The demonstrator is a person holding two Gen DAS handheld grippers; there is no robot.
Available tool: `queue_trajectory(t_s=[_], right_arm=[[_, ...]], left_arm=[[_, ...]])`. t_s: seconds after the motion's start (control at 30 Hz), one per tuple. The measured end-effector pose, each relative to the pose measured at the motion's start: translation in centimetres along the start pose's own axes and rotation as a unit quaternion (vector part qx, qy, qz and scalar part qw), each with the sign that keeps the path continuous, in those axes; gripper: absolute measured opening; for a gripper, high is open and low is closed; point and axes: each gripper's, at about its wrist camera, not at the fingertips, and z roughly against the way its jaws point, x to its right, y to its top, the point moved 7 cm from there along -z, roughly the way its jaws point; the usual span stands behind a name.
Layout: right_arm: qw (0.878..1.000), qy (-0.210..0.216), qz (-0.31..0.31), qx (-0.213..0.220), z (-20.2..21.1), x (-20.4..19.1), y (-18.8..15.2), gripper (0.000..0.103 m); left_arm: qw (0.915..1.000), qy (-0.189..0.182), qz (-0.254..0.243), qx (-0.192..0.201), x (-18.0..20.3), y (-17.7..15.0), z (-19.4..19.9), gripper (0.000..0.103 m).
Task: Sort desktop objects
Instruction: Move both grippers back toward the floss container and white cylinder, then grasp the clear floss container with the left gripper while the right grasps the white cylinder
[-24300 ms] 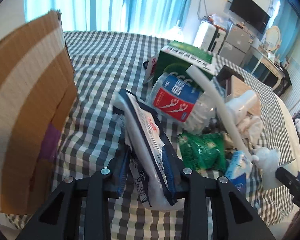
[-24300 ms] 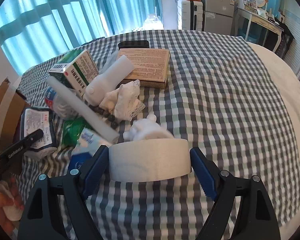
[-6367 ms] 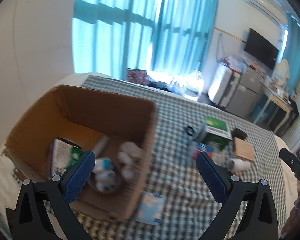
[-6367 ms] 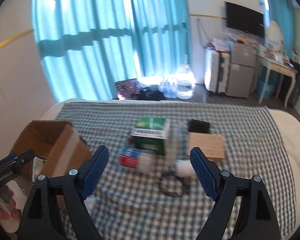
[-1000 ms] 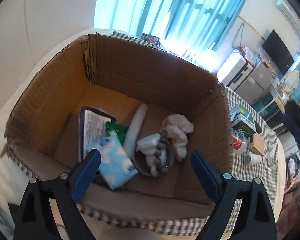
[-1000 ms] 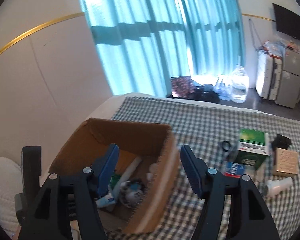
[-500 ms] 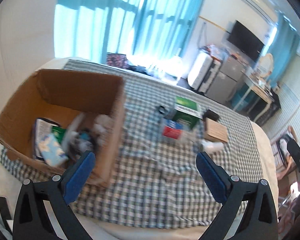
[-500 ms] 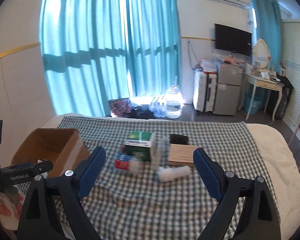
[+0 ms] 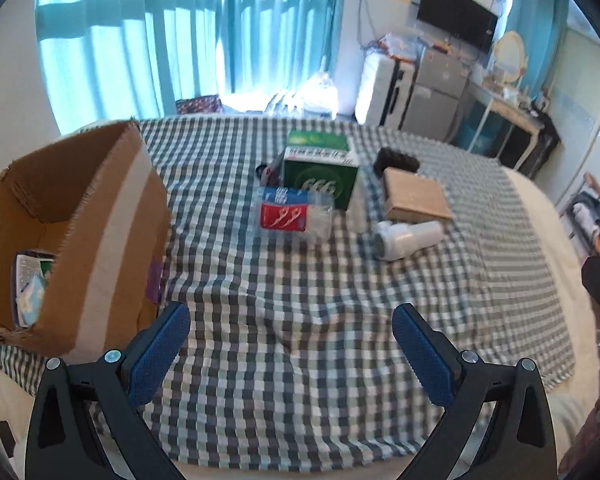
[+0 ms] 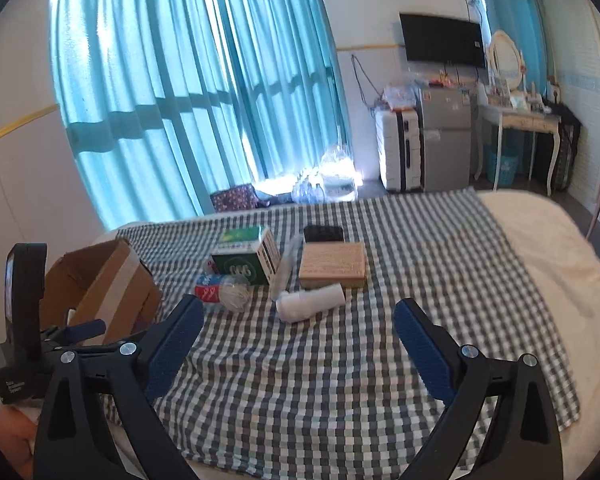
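A cardboard box (image 9: 100,216) stands at the left of the checked cloth (image 9: 300,320) with packets inside; it also shows in the right wrist view (image 10: 112,280). Further back lie a crushed plastic bottle (image 9: 296,216), a green carton (image 9: 320,172), a flat brown box (image 9: 414,196), a white cylinder (image 9: 408,238) and a black object (image 9: 396,158). My left gripper (image 9: 292,344) is open and empty, above the near cloth. My right gripper (image 10: 296,336) is open and empty, well short of the white cylinder (image 10: 312,302) and bottle (image 10: 222,286).
The cloth covers a bed whose white edge (image 10: 548,240) shows at the right. Teal curtains (image 10: 180,100), a white suitcase (image 10: 400,156), a small fridge (image 10: 444,136) and a dressing table (image 10: 520,120) stand beyond the bed. The left gripper's body (image 10: 24,320) sits at the right wrist view's left edge.
Both grippers have dropped lower and closer to the cloth than half a second ago. A second ago the left gripper was over the box; it now faces the loose objects. Both stay open.
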Motion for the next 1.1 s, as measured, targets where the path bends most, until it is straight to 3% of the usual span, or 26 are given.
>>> queue_trajectory(t_s=[0.13,0.3,0.43,0.7,1.1], right_arm=[[0.999,0.001,-0.010,-0.039,-4.6,1.1,-1.6,0.097],[0.995,0.009,0.042,-0.092,-10.3,0.8,-3.1,0.097],[0.991,-0.011,0.077,-0.113,-13.8,1.3,-3.6,0.097],[0.984,-0.003,0.130,-0.118,-18.4,0.5,-3.5,0.097],[0.980,-0.004,0.155,-0.123,-21.8,-0.1,-3.7,0.097]], left_arm=[[0.9999,0.002,0.013,-0.010,-0.7,-0.1,-3.3,0.103],[0.9996,-0.005,0.020,-0.019,-0.6,1.0,-7.2,0.103],[0.9992,-0.013,0.032,-0.019,-0.7,2.4,-10.4,0.103],[0.9960,-0.059,0.065,-0.016,-1.4,3.6,-14.2,0.103],[0.9974,-0.064,0.034,-0.001,-0.2,4.7,-16.3,0.103]])
